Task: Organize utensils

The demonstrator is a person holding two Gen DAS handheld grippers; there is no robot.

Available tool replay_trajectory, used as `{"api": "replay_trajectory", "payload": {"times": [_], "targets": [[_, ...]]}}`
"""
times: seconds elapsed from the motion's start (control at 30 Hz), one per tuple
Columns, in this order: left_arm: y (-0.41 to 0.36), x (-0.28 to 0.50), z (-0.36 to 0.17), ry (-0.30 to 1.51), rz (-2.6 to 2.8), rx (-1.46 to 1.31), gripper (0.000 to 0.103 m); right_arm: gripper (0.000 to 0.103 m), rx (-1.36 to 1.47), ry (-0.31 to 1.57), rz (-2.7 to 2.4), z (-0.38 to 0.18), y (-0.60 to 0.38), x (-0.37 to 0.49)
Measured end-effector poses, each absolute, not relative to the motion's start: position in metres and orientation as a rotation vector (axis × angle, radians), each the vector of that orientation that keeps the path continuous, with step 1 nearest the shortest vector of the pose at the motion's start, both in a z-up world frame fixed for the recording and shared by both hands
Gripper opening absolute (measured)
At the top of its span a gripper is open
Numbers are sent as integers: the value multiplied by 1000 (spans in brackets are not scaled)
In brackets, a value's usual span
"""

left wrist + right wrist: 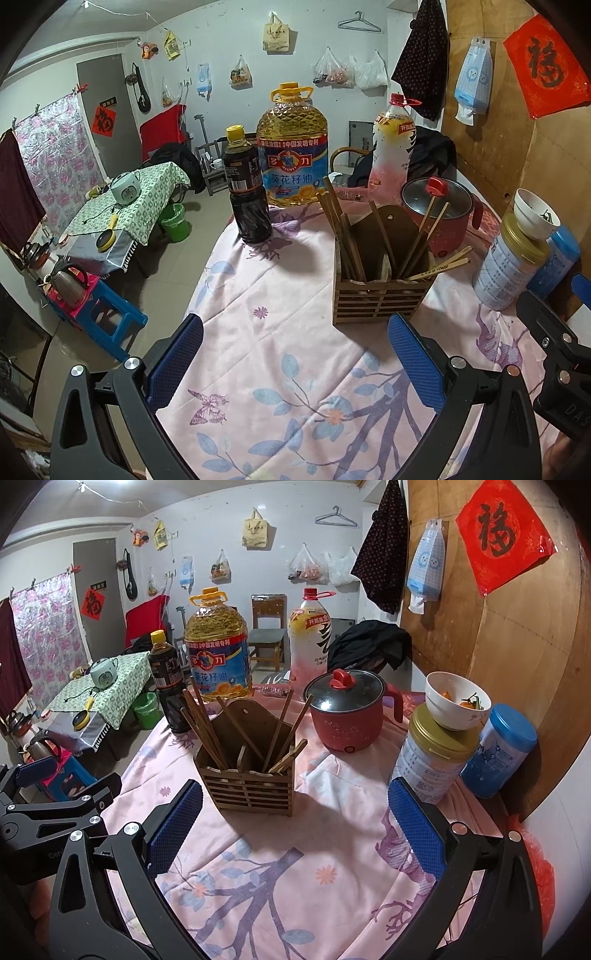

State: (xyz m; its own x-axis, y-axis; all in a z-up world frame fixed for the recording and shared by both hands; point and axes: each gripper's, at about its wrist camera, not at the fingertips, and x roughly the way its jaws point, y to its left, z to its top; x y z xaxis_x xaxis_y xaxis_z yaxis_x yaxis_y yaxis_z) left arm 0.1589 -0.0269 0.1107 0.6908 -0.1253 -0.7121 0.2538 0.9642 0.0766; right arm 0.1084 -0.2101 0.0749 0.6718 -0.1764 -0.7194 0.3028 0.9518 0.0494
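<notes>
Your left gripper (295, 362) hangs above the table with its jaws spread wide and nothing between them; its fingers (415, 363) carry blue pads with a fine diamond-knurled texture on matte black, bolted arms. Your right gripper (295, 830) is likewise released and empty, with the same blue textured pads (175, 823).

The task's holder, a slatted wooden utensil box (246, 786), stands upright on the table just ahead of both grippers, touching neither. It is rectangular, built of thin horizontal laths with gaps between them, and a taller rounded back panel rises behind. Inside it, dark brown chopsticks (207, 727) lean at splayed angles against the rim, and a paler bamboo pair (441, 267) tips far out over the right edge.

The pink cloth (288, 295) covering the table is soft and creased, printed with blue leaves, purple branches and a butterfly.

Behind the box stands a squat red electric pot (345, 720) with a dark glass lid and a red knob. To its left are a ribbed clear jug of golden oil (218, 646) and a slim dark sauce bottle (170, 686) with a yellow cap. To the right a white ceramic bowl (456, 701) sits on a cylindrical tin with a gold lid (432, 757), and a blue-lidded canister (498, 751) stands just beside the tin.
</notes>
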Motion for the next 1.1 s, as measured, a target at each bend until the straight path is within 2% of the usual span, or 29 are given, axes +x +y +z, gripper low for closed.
{"api": "replay_trajectory", "payload": {"times": [1.1], "targets": [[-29,159,111,784,-216,176,98,97,175,785,-255,77,-214,114]]}}
